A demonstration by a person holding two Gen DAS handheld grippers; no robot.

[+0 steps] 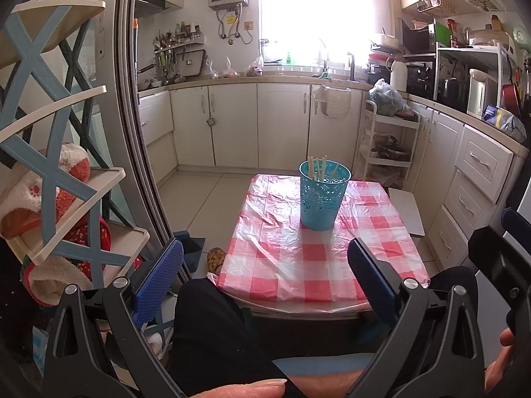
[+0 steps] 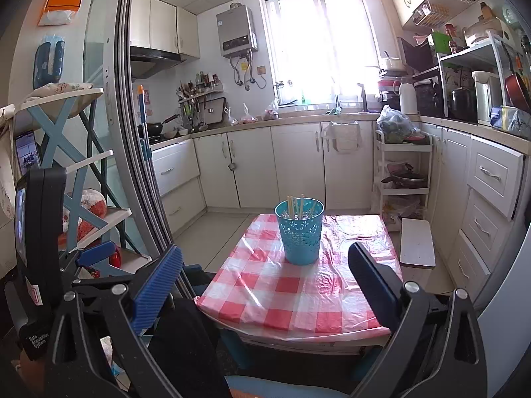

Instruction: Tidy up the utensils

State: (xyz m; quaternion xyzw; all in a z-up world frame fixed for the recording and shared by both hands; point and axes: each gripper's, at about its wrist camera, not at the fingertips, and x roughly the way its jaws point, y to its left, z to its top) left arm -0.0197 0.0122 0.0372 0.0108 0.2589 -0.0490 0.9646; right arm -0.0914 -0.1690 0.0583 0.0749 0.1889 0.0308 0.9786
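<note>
Chopsticks (image 1: 317,167) stand upright in a teal perforated cup (image 1: 323,195), several pale sticks, tips poking just above the rim, leaning a bit different ways. Cup sits upright on the bench (image 1: 298,265), toward its far end, on a red-and-white checked plastic cover that is wrinkled around the cup. Rest of the cover looks bare from both views.

Left gripper (image 1: 265,282): fingers released, spread wide, nothing between them; held back at the near edge of the bench, well apart from the cup. Blue ribbed pad on one of the fingers (image 1: 159,282) faces inward. Right gripper (image 2: 265,285): fingers also released and wide, nothing held, also at the near bench edge, cup seen between and beyond them. In the right wrist view the left gripper's body shows at far left with a small screen on it.

Person's dark-clothed leg (image 1: 212,331) sits below the near bench edge; a fingertip (image 1: 252,386) shows at the bottom of the left wrist view, part of a hand (image 1: 501,364) at lower right.

White board (image 2: 417,243) lies just beside the bench's right side. Blue X-frame shelf (image 1: 49,172) with plush items at left. Kitchen cabinets, window and a white trolley (image 2: 403,172) beyond
</note>
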